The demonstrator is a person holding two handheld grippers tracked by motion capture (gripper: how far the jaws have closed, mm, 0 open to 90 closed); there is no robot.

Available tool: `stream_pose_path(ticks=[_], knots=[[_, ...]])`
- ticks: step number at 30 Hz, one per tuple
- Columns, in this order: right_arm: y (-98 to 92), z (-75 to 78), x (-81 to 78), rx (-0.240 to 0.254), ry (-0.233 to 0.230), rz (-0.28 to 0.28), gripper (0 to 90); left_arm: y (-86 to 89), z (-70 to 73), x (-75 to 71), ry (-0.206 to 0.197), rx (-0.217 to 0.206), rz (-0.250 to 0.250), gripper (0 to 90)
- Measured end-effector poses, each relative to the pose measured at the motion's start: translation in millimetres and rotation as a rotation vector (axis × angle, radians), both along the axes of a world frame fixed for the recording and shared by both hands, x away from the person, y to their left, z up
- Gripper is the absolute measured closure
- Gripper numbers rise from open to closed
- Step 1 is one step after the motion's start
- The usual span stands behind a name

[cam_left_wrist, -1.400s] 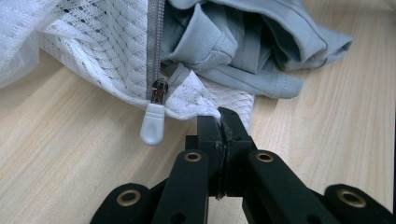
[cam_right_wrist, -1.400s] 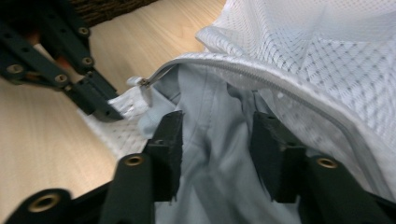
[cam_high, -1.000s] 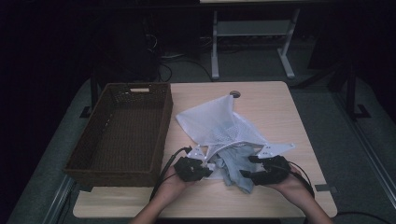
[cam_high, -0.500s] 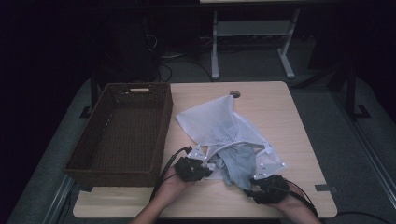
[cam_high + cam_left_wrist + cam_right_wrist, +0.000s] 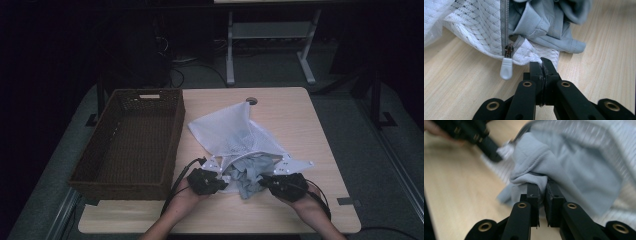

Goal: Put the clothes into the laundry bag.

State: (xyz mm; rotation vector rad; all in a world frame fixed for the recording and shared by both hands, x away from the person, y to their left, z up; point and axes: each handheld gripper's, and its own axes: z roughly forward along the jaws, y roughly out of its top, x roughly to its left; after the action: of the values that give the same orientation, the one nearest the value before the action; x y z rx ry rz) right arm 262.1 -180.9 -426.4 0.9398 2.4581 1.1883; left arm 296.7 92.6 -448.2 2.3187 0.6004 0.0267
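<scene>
A white mesh laundry bag (image 5: 232, 132) lies in the middle of the table with a grey garment (image 5: 248, 175) spilling out of its mouth. My left gripper (image 5: 222, 183) is shut on the bag's mesh edge (image 5: 534, 53), just beside the white zipper pull (image 5: 506, 68). My right gripper (image 5: 263, 180) sits at the garment's right side. Its jaws have just been closing, and a fold of the grey garment (image 5: 531, 162) is pinched between its fingertips (image 5: 533, 188). In the right gripper view the left gripper (image 5: 486, 145) is at the upper left, holding the bag.
A dark wicker basket (image 5: 172, 145) stands on the table's left half, close to the left hand. Bare wooden tabletop (image 5: 295, 115) lies right of and behind the bag. The table's front edge (image 5: 225, 231) runs just below both hands.
The right gripper dipped toward the table's front edge, then came back up to the grey garment and closed on a fold of it. The left gripper held still on the bag's edge.
</scene>
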Motion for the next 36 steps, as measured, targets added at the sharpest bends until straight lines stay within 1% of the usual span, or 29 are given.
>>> stream_pose_path(ticks=[3, 5, 7, 8, 10, 13, 15, 17, 18, 21, 22, 24, 26, 27, 30, 34, 36], knots=[[5.2, 2.2, 11.5, 0.007, -0.014, -0.014, 82.5, -0.6, -0.7, -0.2, 0.002, 0.002, -0.002, 88.6], [9.1, 4.0, 18.9, 0.007, -0.041, -0.033, 82.6, -0.9, -0.9, -0.2, 0.004, 0.003, -0.003, 88.6], [12.9, 8.0, 25.0, 0.026, -0.069, -0.055, 82.7, -0.9, -1.1, -0.2, 0.004, 0.004, -0.005, 88.6], [14.0, 9.4, 27.1, 0.027, -0.083, -0.06, 82.7, -0.9, -1.2, -0.2, 0.005, 0.004, -0.006, 88.6], [18.1, 12.8, 34.9, 0.029, -0.101, -0.082, 82.7, -1.5, -1.9, -0.1, 0.011, 0.007, -0.009, 88.7], [24.8, 15.7, 47.5, 0.032, -0.114, -0.11, 82.7, -2.3, -2.7, -0.1, 0.01, 0.013, -0.015, 88.7], [29.5, 15.9, 55.3, 0.025, -0.108, -0.117, 82.7, -2.3, -2.9, 0.0, 0.01, 0.017, -0.016, 88.6], [35.6, 13.8, 63.3, 0.015, -0.087, -0.115, 82.7, -1.7, -2.9, 0.6, 0.01, 0.018, -0.014, 88.7], [39.0, 12.0, 66.6, -0.002, -0.082, -0.114, 82.7, -1.2, -3.0, 1.0, 0.01, 0.017, -0.013, 88.7], [48.8, 5.3, 75.2, -0.041, -0.043, -0.109, 82.9, 0.0, -3.3, 1.7, 0.014, 0.02, -0.009, 88.6], [51.1, 3.6, 77.3, -0.057, -0.045, -0.109, 82.9, 0.2, -3.2, 1.9, 0.014, 0.023, -0.011, 88.7], [52.6, 2.8, 78.9, -0.062, -0.041, -0.11, 83.0, 0.1, -3.3, 2.0, 0.014, 0.029, -0.014, 88.7], [58.6, -1.5, 87.6, -0.09, -0.048, -0.135, 83.5, -0.6, -3.5, 1.7, 0.015, 0.028, -0.014, 88.8], [60.1, -3.9, 90.6, -0.09, -0.041, -0.144, 83.6, -1.8, -3.9, 1.0, 0.017, 0.033, -0.015, 88.9], [63.9, -9.1, 97.9, -0.101, -0.042, -0.162, 84.0, -3.5, -5.1, 0.0, 0.021, 0.041, -0.019, 89.0], [68.6, -6.5, 107.4, -0.109, -0.053, -0.189, 84.1, -3.5, -5.5, 0.3, 0.022, 0.044, -0.021, 89.0], [70.7, -7.7, 112.0, -0.12, -0.063, -0.205, 84.4, -3.1, -5.3, 0.1, 0.021, 0.044, -0.019, 89.0]])
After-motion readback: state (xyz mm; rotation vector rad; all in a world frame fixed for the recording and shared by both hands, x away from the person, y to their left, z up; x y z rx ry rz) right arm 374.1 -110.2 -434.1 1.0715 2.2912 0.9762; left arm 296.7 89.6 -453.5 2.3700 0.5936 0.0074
